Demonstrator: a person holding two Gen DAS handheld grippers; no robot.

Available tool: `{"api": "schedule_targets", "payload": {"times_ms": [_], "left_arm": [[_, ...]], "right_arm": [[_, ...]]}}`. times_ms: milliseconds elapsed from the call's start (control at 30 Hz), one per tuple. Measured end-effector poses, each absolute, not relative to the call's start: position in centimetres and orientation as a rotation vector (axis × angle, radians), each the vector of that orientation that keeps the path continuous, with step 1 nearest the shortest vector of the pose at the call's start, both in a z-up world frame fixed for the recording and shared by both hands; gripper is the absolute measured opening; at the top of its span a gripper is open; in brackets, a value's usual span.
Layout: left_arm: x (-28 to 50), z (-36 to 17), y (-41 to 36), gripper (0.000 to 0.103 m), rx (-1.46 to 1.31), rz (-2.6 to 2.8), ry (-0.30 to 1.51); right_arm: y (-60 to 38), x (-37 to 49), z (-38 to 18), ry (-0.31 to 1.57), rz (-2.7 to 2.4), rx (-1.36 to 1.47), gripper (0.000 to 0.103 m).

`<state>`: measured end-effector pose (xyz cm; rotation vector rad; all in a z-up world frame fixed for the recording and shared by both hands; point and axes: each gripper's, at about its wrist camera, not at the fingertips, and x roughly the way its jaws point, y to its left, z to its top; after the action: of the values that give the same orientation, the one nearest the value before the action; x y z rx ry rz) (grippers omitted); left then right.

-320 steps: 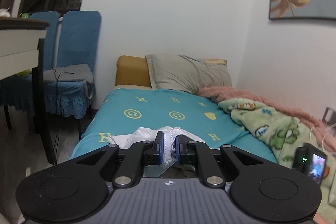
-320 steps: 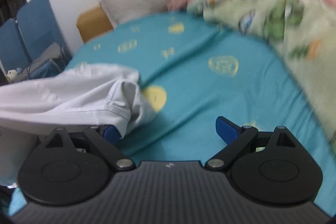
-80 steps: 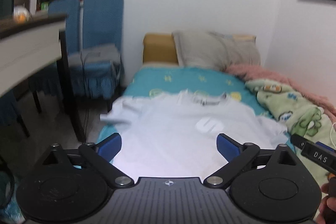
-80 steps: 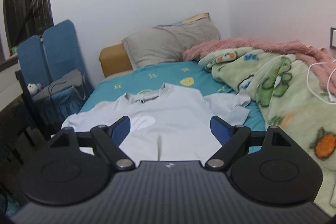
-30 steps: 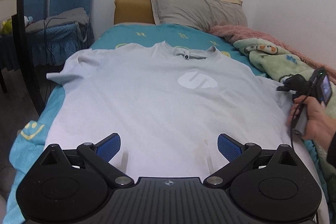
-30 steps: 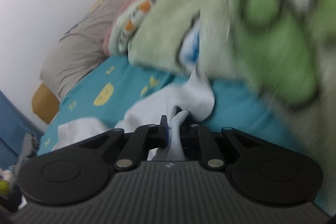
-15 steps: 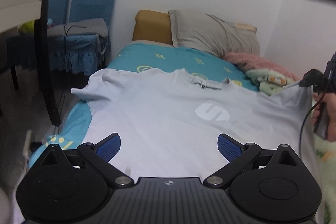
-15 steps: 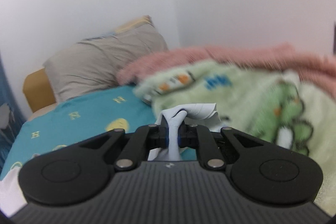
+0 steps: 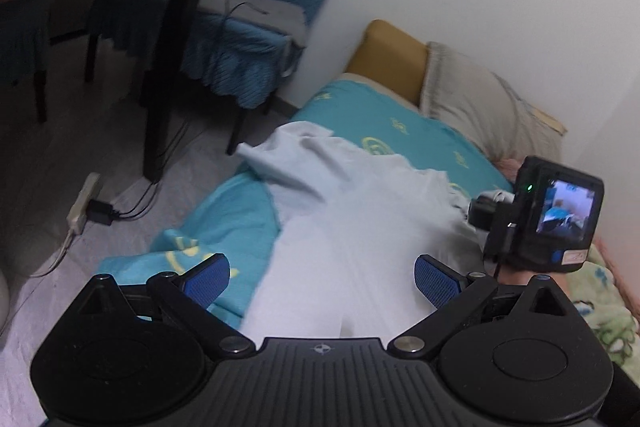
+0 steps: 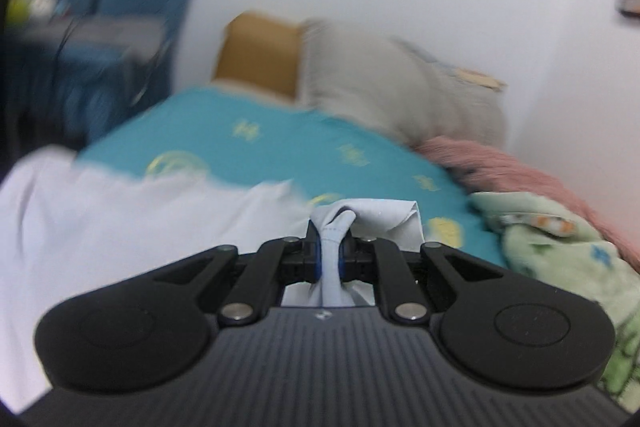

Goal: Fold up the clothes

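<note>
Right gripper (image 10: 330, 253) is clamped on a bunched fold of the white T-shirt (image 10: 120, 211), lifting that edge above the teal bedsheet (image 10: 280, 143). Left gripper (image 9: 322, 277) hangs spread wide and empty over the shirt's lower part, its blue pads (image 9: 434, 277) well apart. Elsewhere the shirt lies spread across the bed.

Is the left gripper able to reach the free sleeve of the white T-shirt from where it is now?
Probably yes: the left gripper is open, and nothing lies between it and the sleeve on the bed.
</note>
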<state>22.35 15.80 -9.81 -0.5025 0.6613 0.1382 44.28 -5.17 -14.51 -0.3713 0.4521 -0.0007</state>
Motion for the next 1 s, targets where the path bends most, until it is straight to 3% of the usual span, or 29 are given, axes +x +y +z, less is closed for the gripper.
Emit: {"api": "schedule_targets", "payload": {"times_ms": [200,233,267,333,733,1000], "left_arm": [[23.6,-11.6,17.1,0.100,-0.558,0.152,0.710],[23.8,-11.8,16.7,0.100,-0.551,0.145,0.715],[23.9,-12.0,16.4,0.100,-0.544,0.138,0.720],[24.2,-12.2,15.6,0.100,-0.524,0.122,0.724],[21.3,-10.7,12.0,0.099,-0.350,0.033,0.704],[17.3,-10.7,7.2,0.095,-0.229,-0.124,0.798]], "right_arm": [[-5.3,46.1,-17.2,0.534,0.064,-0.311,0.015],[-5.6,46.2,-17.0,0.551,0.082,-0.281,0.030],[-5.9,45.9,-16.6,0.556,0.101,-0.257,0.056],[-6.1,44.0,-15.3,0.540,0.137,-0.215,0.089],[-18.3,23.6,-4.1,0.540,0.146,0.088,0.088],[-27.6,10.6,-2.7,0.517,0.046,0.304,0.088]]}}
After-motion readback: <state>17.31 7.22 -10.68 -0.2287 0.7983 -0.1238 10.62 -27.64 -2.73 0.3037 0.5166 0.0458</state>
